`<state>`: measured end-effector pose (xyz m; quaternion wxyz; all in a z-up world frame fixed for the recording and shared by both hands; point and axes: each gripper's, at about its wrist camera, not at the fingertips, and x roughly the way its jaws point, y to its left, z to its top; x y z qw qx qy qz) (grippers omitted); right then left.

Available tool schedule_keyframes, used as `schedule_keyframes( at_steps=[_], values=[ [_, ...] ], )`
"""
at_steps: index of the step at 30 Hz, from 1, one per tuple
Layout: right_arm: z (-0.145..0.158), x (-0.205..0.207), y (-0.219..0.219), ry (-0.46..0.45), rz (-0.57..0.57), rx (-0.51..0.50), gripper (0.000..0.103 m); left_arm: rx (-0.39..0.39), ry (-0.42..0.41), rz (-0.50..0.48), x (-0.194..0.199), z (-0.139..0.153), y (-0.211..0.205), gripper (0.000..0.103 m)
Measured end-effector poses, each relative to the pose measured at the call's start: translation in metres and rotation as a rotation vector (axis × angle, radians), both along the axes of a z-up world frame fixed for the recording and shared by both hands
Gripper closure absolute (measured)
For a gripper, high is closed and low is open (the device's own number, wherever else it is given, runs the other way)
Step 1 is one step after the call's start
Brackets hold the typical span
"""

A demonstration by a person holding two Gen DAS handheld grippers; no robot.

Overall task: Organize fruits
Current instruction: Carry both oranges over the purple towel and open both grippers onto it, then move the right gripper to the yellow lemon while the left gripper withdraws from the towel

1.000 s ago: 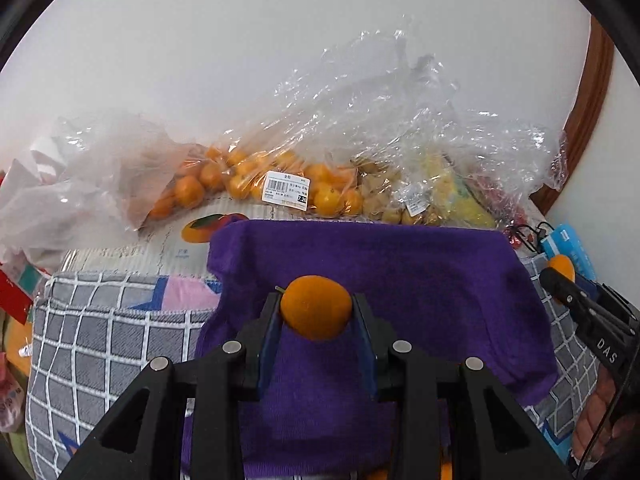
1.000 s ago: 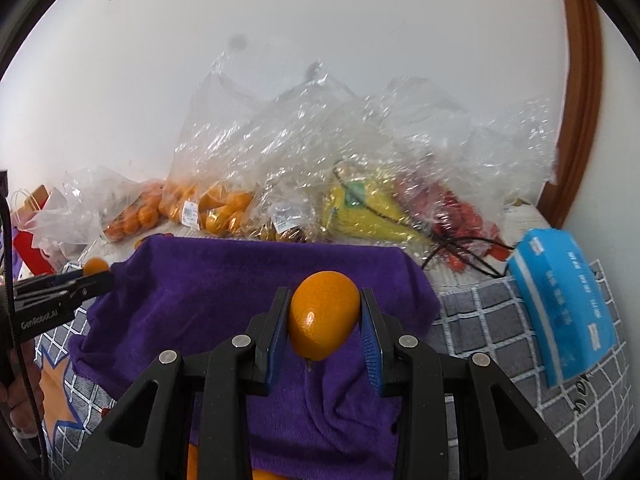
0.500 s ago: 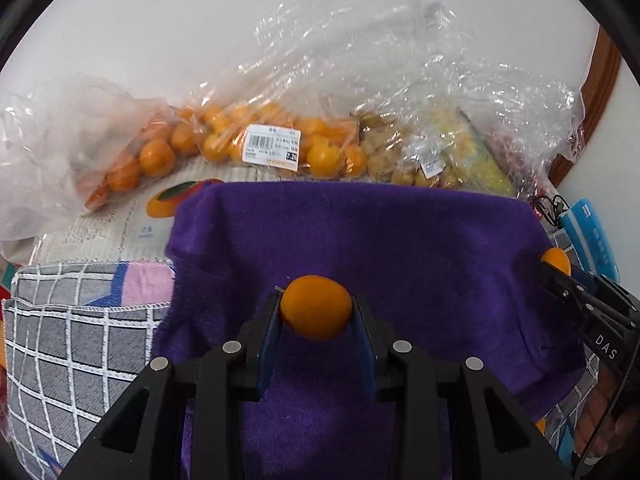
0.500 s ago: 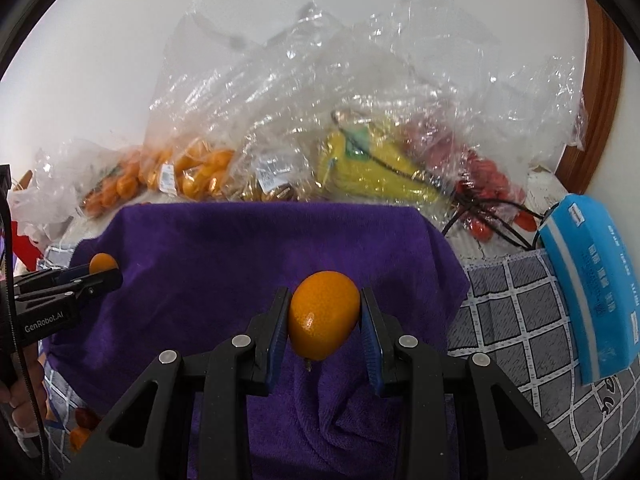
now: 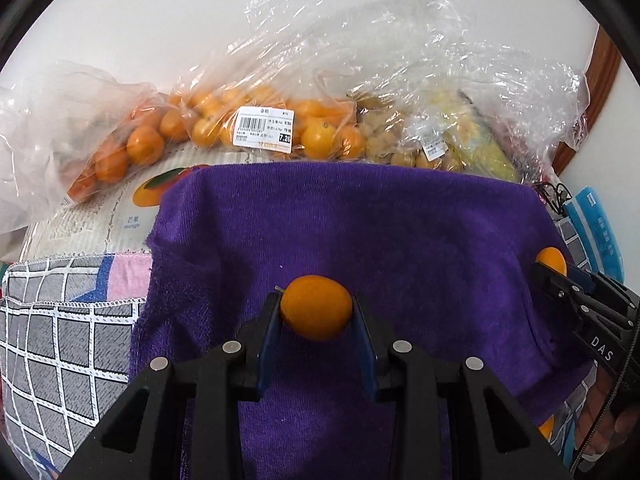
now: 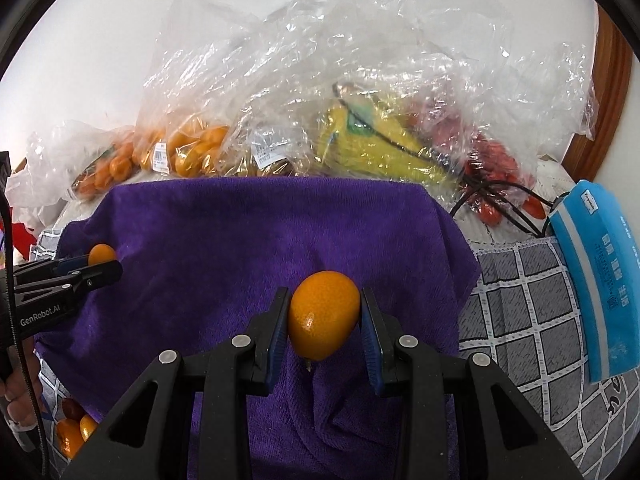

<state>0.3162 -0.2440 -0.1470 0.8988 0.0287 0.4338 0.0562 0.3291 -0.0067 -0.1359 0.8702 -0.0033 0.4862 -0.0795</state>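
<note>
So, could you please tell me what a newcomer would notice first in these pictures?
Each gripper, left and right, has its jaws shut on a small orange fruit above the purple towel. Behind the towel, clear plastic bags of oranges, bananas and red fruit pile against the wall.

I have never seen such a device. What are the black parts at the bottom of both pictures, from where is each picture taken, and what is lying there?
There is no robot here. A person holds one hand tool in each hand, and each tool ends in black tongs with blue pads. A small camera sits on each tool and looks forward along its tongs, so one picture comes from the left tool and one from the right.

The left tongs are shut on a small orange fruit. The right tongs are shut on another one. Each tool also shows at the edge of the other's picture.

Below them lies a purple towel on a grey checked cloth. Behind it are clear plastic bags of fruit, and on the right a blue packet.
</note>
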Motion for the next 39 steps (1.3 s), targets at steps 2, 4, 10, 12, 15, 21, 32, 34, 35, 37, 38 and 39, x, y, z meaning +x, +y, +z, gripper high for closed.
schedule_keyframes(
  at_steps=[2, 4, 10, 12, 15, 21, 32, 34, 35, 37, 38, 39],
  values=[
    [0.003, -0.002, 0.001, -0.012, 0.004, -0.008, 0.069, 0.005, 0.007, -0.003, 0.000, 0.000, 0.000, 0.070],
    [0.007, -0.004, 0.003, -0.022, 0.008, -0.018, 0.067, 0.011, 0.013, -0.006, -0.002, 0.002, 0.000, 0.070],
    [0.029, -0.024, 0.000, -0.062, -0.030, -0.023, 0.052, 0.020, -0.008, -0.025, -0.019, 0.023, -0.003, 0.063],
    [0.036, -0.034, -0.001, -0.071, -0.042, -0.028, 0.050, 0.019, -0.037, -0.036, -0.029, 0.035, -0.003, 0.056],
    [0.046, -0.053, 0.002, -0.086, -0.063, -0.059, 0.049, 0.021, -0.077, -0.057, -0.048, 0.051, -0.003, 0.053],
    [0.056, -0.102, 0.005, -0.110, -0.078, -0.061, 0.048, 0.028, -0.136, -0.072, -0.093, 0.066, -0.002, 0.050],
    [0.050, -0.175, -0.012, -0.143, -0.162, 0.027, 0.047, 0.005, -0.206, -0.074, -0.154, 0.065, 0.014, 0.050],
    [0.045, -0.183, -0.015, -0.149, -0.187, 0.039, 0.047, -0.007, -0.200, -0.077, -0.160, 0.060, 0.018, 0.050],
    [0.042, -0.185, -0.016, -0.140, -0.196, 0.044, 0.047, -0.010, -0.198, -0.078, -0.162, 0.058, 0.019, 0.050],
    [0.034, -0.185, -0.016, -0.103, -0.186, 0.048, 0.047, -0.002, -0.193, -0.078, -0.166, 0.052, 0.021, 0.050],
    [0.028, -0.187, -0.016, -0.085, -0.176, 0.050, 0.047, 0.009, -0.193, -0.077, -0.168, 0.049, 0.022, 0.050],
    [0.023, -0.189, -0.016, -0.074, -0.171, 0.049, 0.047, 0.017, -0.193, -0.078, -0.169, 0.047, 0.022, 0.050]
  ],
)
